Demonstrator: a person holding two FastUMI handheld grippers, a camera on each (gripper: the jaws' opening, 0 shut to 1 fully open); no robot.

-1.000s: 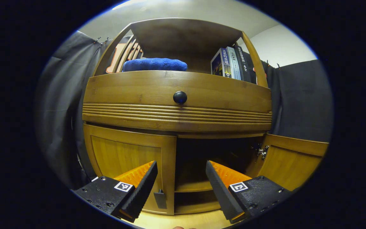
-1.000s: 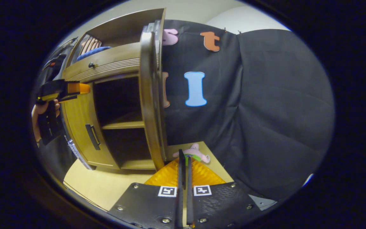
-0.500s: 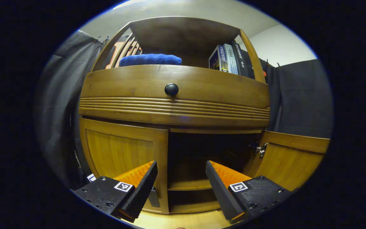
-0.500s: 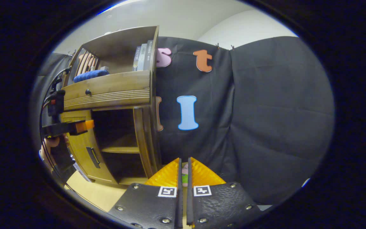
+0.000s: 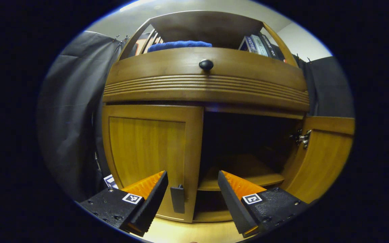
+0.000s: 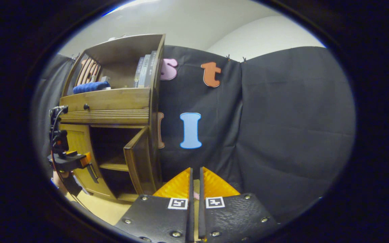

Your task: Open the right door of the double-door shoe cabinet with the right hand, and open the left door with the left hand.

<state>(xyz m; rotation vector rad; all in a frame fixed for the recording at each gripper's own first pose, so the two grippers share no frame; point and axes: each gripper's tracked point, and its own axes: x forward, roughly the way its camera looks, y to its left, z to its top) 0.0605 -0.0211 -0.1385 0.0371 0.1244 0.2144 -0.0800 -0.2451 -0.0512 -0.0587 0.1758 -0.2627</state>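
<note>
The left gripper [image 5: 192, 189], its fingers spread wide, is dropping toward the dark handle [image 5: 177, 199] of the closed left door [image 5: 147, 148], now sitting between its fingertips. The right gripper [image 6: 194, 182], pressed closed on nothing, is backing away from the right door [image 6: 138, 162], which is standing open, so only the left door is left to pull.

**Wood, Plastic, Cloth**

The shoe cabinet [image 5: 208, 87] is varnished amber wood with a soft sheen; its left door [image 5: 147, 148] shows fine grain; the handle [image 5: 178, 199] looks matt black plastic; the hinge [image 5: 303, 138] is bright metal; the towel [image 5: 179, 45] is nubby blue cloth.
</note>
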